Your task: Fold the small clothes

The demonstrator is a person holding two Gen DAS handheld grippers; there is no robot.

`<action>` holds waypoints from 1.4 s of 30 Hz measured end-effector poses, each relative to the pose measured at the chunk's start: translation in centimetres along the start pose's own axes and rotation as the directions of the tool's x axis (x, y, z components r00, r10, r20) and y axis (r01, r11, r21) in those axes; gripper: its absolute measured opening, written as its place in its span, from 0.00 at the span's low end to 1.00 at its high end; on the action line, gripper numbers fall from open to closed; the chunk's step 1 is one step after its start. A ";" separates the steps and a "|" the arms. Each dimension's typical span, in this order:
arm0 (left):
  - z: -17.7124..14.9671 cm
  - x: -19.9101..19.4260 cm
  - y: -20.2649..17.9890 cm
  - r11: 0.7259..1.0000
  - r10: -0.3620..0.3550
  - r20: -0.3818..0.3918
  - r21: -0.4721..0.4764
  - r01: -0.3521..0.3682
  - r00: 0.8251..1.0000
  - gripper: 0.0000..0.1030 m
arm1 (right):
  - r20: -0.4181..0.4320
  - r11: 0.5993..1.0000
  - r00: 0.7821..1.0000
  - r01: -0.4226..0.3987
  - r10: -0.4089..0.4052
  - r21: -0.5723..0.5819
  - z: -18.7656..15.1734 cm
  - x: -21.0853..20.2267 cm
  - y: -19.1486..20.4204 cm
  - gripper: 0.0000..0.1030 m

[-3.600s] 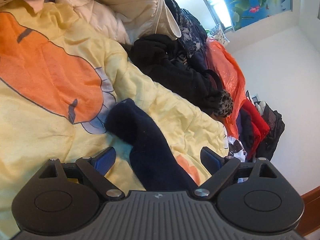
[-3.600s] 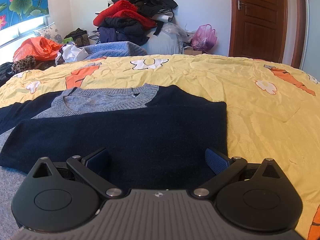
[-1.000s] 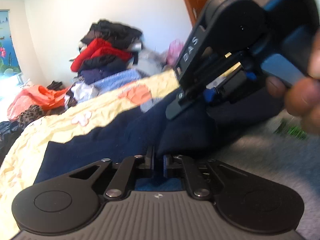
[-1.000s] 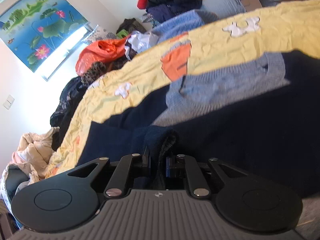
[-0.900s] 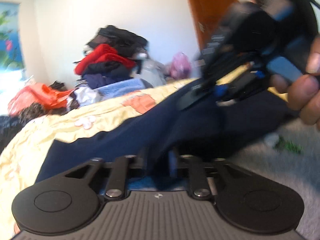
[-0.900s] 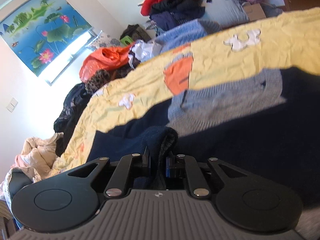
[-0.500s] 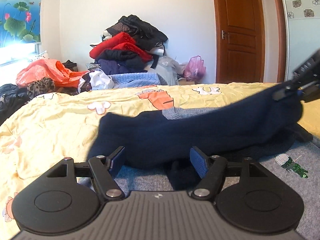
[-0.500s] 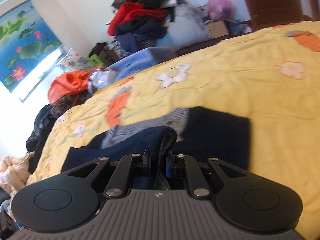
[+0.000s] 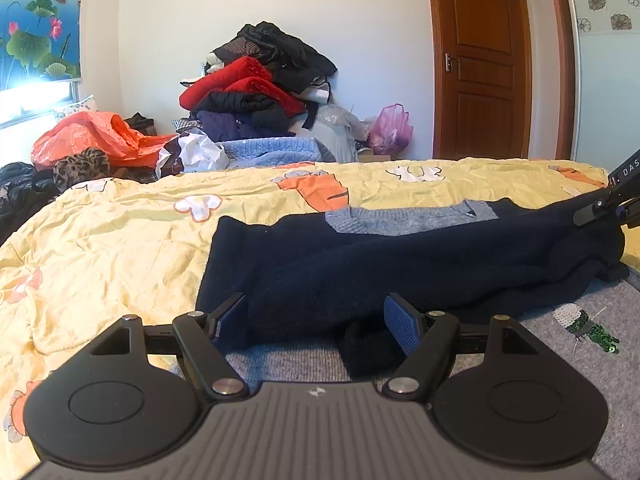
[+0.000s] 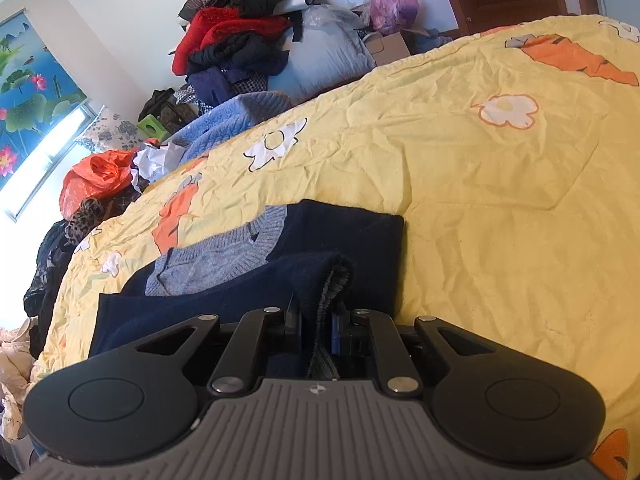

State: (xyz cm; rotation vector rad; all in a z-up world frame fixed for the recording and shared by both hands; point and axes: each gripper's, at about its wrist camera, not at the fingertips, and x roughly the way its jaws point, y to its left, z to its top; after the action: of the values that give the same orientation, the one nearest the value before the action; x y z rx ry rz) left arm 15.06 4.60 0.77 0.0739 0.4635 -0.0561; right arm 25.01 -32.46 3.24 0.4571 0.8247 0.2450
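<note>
A small navy and grey sweater [image 9: 360, 264] lies on the yellow bedspread [image 9: 100, 248]. Its navy sleeve is drawn across the body toward the right. My left gripper [image 9: 316, 320] is open and empty, low over the sweater's near edge. My right gripper [image 10: 314, 322] is shut on the navy sleeve cuff [image 10: 320, 280], holding it over the sweater's right side; it shows at the right edge of the left wrist view [image 9: 612, 204]. The grey neckline [image 10: 224, 252] lies beyond the cuff.
A pile of clothes [image 9: 256, 92] stands at the far wall. An orange bag [image 9: 92, 136] and dark clothes lie at the far left. A pink bag [image 9: 390, 130] sits by the wooden door [image 9: 480, 60]. Yellow bedspread stretches right of the sweater [image 10: 520, 220].
My left gripper has opened and let go of the sleeve, then backed off. My right gripper has carried the cuff to the right, across the sweater's body.
</note>
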 end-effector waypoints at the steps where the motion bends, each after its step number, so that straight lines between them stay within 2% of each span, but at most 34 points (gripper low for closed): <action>1: 0.0 0.0 -0.1 1.000 0.000 -0.001 0.000 0.000 1.000 0.73 | -0.002 1.000 1.000 0.001 -0.001 0.002 -0.1 0.2 0.0 0.21; 3: 0.0 0.1 0.0 1.000 -0.001 -0.003 -0.001 0.001 1.000 0.73 | -0.008 1.000 1.000 -0.009 0.009 0.021 -0.1 0.4 -0.2 0.21; 6: 0.0 0.1 0.0 1.000 -0.001 -0.004 -0.001 0.001 1.000 0.73 | -0.020 0.994 0.998 -0.060 0.062 0.087 -0.3 0.6 -0.9 0.34; 8: -0.1 0.1 0.0 1.000 -0.001 -0.005 -0.001 0.001 1.000 0.73 | -0.023 0.991 0.996 -0.083 0.086 0.105 -0.7 0.6 -1.0 0.57; 13: 0.0 0.1 0.0 1.000 -0.001 -0.005 -0.001 0.001 1.000 0.73 | -0.068 0.991 0.991 -0.110 0.116 0.080 -2.0 0.4 -0.2 0.57; 15: 0.0 0.1 -0.1 1.000 -0.001 -0.005 -0.001 0.001 1.000 0.73 | -0.086 0.993 0.991 -0.102 0.106 0.054 -2.5 0.4 0.3 0.51; 17: 0.0 0.1 0.0 1.000 0.000 -0.006 -0.001 0.000 1.000 0.73 | -0.107 0.996 0.990 -0.086 0.088 0.023 -2.8 0.3 0.6 0.22; 20: -0.1 0.2 0.1 1.000 0.003 -0.007 -0.004 -0.003 1.000 0.73 | -0.118 0.995 0.989 -0.095 0.094 -0.001 -2.4 -0.3 0.8 0.20; 23: -0.3 0.2 0.2 1.000 0.004 -0.010 -0.007 -0.004 1.000 0.73 | -0.085 0.997 0.995 -0.060 0.055 -0.058 -1.0 -1.9 0.8 0.19; 25: -0.3 0.2 0.2 1.000 0.004 -0.011 -0.007 -0.004 1.000 0.73 | -0.075 0.996 0.997 -0.002 -0.004 -0.086 -0.2 -2.4 0.1 0.19; 28: -0.2 0.3 0.2 1.000 0.006 -0.016 -0.004 -0.006 1.000 0.73 | -0.117 0.996 0.992 0.032 -0.042 -0.086 -0.5 -1.8 -1.2 0.21; 29: -0.2 0.3 0.2 1.000 0.007 -0.018 -0.003 -0.007 1.000 0.73 | -0.109 0.995 0.993 0.044 -0.053 -0.089 -0.9 -1.8 -1.3 0.27; 30: -0.2 0.3 0.2 1.000 0.013 -0.020 -0.003 -0.013 1.000 0.73 | -0.077 0.995 0.995 0.065 -0.071 -0.076 -1.2 -2.1 -1.5 0.31; 32: 0.1 0.2 0.0 1.000 0.026 -0.017 0.000 -0.026 1.000 0.73 | 0.072 0.991 0.989 0.135 -0.133 -0.023 -1.6 -3.7 -1.5 0.50; 34: 0.7 0.0 -0.5 1.000 0.009 -0.002 0.011 -0.009 1.000 0.73 | 0.209 0.992 0.969 0.129 -0.128 0.011 -2.6 -5.6 -0.6 0.55; 35: 1.2 0.0 -0.8 1.000 -0.007 0.004 0.008 0.007 1.000 0.73 | 0.222 0.996 0.971 0.092 -0.086 -0.018 -3.2 -5.8 0.4 0.55; 37: 2.3 0.8 -1.9 0.999 -0.045 -0.004 0.012 0.045 0.999 0.73 | 0.194 0.987 0.981 0.061 -0.031 -0.149 -4.5 -5.1 3.3 0.55; 39: 3.4 2.6 -3.3 0.998 -0.057 -0.052 0.036 0.059 0.997 0.73 | 0.162 0.952 0.986 0.088 -0.041 -0.294 -5.7 -3.2 6.4 0.55; 42: 3.6 6.0 -4.5 0.999 -0.005 -0.175 0.043 0.013 0.985 0.74 | 0.120 0.938 0.989 0.117 -0.081 -0.326 -6.3 0.3 8.2 0.55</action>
State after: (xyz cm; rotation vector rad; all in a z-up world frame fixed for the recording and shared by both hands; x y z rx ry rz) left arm 21.67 -0.42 1.06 0.1204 0.6382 -0.0687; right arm 20.17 -23.31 3.24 0.1085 0.6841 0.2589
